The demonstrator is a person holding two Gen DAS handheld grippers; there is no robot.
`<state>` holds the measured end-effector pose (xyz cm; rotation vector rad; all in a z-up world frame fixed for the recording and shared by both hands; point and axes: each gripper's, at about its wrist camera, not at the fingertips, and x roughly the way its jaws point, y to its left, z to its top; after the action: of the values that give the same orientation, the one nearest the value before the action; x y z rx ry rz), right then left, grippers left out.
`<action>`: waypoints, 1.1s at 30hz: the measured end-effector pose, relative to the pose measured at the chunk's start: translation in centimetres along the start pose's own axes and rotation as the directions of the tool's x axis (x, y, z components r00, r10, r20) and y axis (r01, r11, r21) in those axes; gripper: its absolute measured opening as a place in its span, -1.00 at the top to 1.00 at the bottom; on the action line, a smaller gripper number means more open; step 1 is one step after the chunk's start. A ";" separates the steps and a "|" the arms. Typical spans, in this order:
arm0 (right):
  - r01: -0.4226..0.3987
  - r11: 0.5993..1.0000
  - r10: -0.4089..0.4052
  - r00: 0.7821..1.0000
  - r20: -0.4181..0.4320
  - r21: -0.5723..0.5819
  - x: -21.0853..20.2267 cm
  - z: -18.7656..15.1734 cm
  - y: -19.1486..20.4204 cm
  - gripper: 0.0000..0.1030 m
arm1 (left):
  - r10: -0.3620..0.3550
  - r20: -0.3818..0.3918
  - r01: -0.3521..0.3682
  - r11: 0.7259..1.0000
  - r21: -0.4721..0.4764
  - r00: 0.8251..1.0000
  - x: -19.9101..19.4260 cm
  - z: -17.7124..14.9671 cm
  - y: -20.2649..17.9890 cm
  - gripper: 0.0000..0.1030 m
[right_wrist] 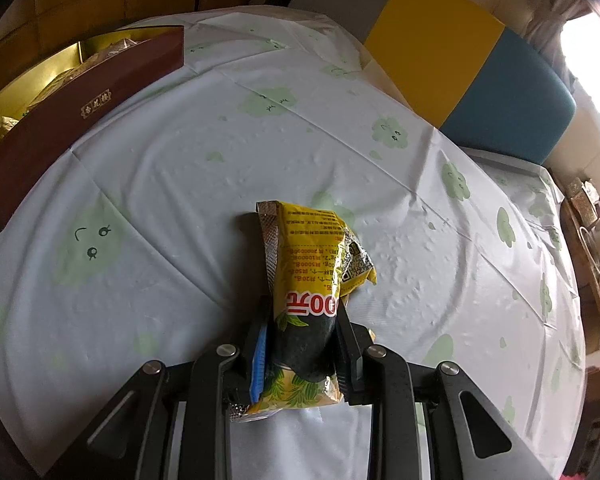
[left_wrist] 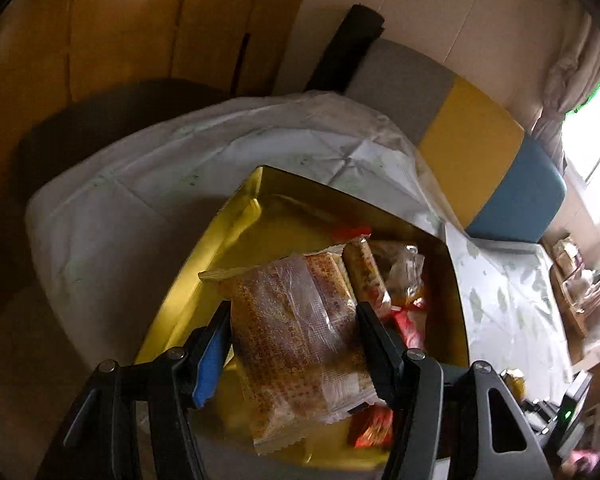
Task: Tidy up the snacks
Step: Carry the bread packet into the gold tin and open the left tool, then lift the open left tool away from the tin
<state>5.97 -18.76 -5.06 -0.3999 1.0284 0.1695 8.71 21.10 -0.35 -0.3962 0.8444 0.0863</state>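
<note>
In the left wrist view my left gripper is shut on a clear-wrapped brown pastry, held over a box with a gold lining. Several wrapped snacks lie in the box's right part. In the right wrist view my right gripper is shut on a yellow snack packet with a dark oval on its print, just above the tablecloth. The same box, dark red outside, stands at the far left of that view.
The round table wears a pale cloth with green cartoon clouds. A bench with grey, yellow and blue cushions runs behind it. Shelves with clutter stand at the right, and a bright window is beyond.
</note>
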 end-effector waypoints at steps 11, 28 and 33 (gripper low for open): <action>-0.007 1.000 0.007 1.000 0.004 0.007 0.1 0.0 -0.2 0.44 | 0.069 -0.255 -0.081 0.996 -0.040 0.965 9.8 0.1 -2.0 -0.20; -0.004 1.000 0.004 1.000 0.000 -0.001 0.1 0.2 0.0 0.43 | 0.216 -0.129 -0.204 0.974 0.097 0.968 2.9 -3.2 -2.8 -0.20; 0.008 1.000 -0.008 1.000 0.000 -0.019 0.0 0.2 0.3 0.49 | 0.250 -0.098 -0.237 0.964 0.124 0.963 1.9 -3.7 -2.8 -0.20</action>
<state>6.03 -18.42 -5.07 -0.4209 1.0260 0.1721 7.95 16.94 -3.08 -0.1916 1.0025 0.2461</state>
